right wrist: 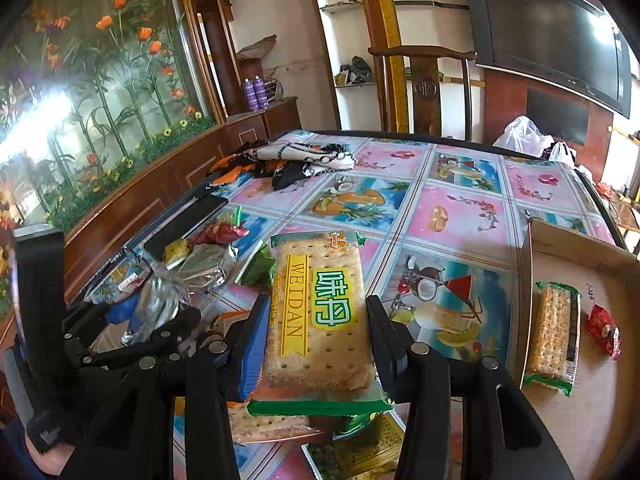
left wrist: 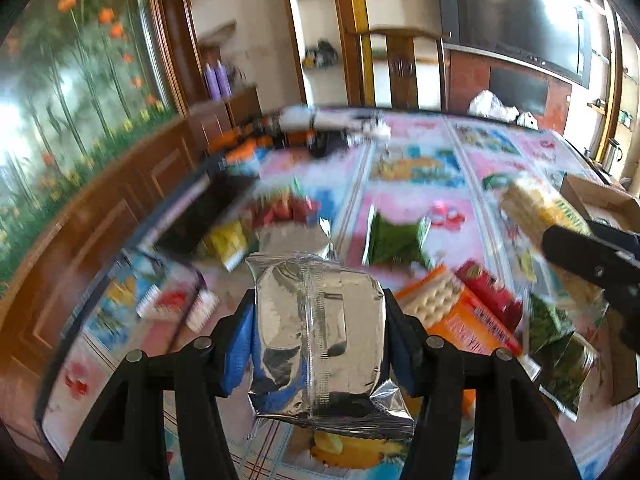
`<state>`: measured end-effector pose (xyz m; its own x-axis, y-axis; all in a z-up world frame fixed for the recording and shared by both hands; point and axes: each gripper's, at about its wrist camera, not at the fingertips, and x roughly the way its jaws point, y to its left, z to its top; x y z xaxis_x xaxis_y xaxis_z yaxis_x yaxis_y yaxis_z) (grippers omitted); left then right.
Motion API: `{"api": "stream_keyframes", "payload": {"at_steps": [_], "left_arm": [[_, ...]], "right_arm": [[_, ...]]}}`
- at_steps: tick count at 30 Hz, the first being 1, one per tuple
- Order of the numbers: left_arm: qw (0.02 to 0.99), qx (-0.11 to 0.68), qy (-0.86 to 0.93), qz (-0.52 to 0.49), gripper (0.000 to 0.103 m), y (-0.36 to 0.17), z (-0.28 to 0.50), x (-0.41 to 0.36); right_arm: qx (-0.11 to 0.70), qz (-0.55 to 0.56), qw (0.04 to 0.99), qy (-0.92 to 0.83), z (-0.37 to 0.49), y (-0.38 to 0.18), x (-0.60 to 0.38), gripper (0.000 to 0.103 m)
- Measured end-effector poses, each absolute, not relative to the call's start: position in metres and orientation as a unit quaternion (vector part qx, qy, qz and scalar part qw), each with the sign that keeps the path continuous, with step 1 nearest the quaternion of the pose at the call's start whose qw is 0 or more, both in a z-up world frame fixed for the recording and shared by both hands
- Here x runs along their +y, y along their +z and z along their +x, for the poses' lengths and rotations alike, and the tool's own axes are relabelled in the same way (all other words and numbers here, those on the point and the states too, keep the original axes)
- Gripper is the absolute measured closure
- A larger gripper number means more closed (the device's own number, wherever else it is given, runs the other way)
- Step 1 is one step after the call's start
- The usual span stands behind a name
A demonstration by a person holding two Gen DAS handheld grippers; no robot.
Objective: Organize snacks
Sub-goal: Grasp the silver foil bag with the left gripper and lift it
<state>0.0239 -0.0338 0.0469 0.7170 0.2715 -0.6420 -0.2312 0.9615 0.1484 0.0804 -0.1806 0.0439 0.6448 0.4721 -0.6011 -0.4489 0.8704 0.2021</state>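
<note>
My left gripper (left wrist: 320, 312) is shut on a silver foil snack packet (left wrist: 320, 332) and holds it above the table. My right gripper (right wrist: 318, 316) is shut on a green-edged cracker packet (right wrist: 320, 320) marked WEIDAN, held above the table. That cracker packet (left wrist: 536, 208) and the right gripper (left wrist: 592, 256) show at the right of the left wrist view. The left gripper (right wrist: 160, 320) with the foil packet (right wrist: 156, 304) shows at the left of the right wrist view. A cardboard box (right wrist: 600, 360) at the right holds another cracker packet (right wrist: 554, 332) and a small red packet (right wrist: 604, 332).
Loose snacks lie on the patterned tablecloth (right wrist: 460, 216): an orange cracker box (left wrist: 460, 312), green packets (left wrist: 396, 240), red packets (right wrist: 220, 234) and a yellow one (left wrist: 232, 244). A black phone (right wrist: 184, 228) and patterned cloth (right wrist: 296, 160) lie at the far left. A wooden chair (right wrist: 424, 84) stands behind.
</note>
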Motion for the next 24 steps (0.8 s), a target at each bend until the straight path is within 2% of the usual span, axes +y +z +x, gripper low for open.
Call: {"api": "stream_keyframes", "payload": {"at_steps": [6, 24], "left_arm": [[0.941, 0.282, 0.172, 0.077, 0.045, 0.059, 0.015, -0.049], [0.944, 0.257, 0.183, 0.094, 0.045, 0.058, 0.01, -0.053]], "right_arm": [[0.325, 0.033, 0.91, 0.254, 0.076, 0.051, -0.19, 0.052], [0.318, 0.044, 0.912, 0.253, 0.069, 0.054, -0.198, 0.052]]}}
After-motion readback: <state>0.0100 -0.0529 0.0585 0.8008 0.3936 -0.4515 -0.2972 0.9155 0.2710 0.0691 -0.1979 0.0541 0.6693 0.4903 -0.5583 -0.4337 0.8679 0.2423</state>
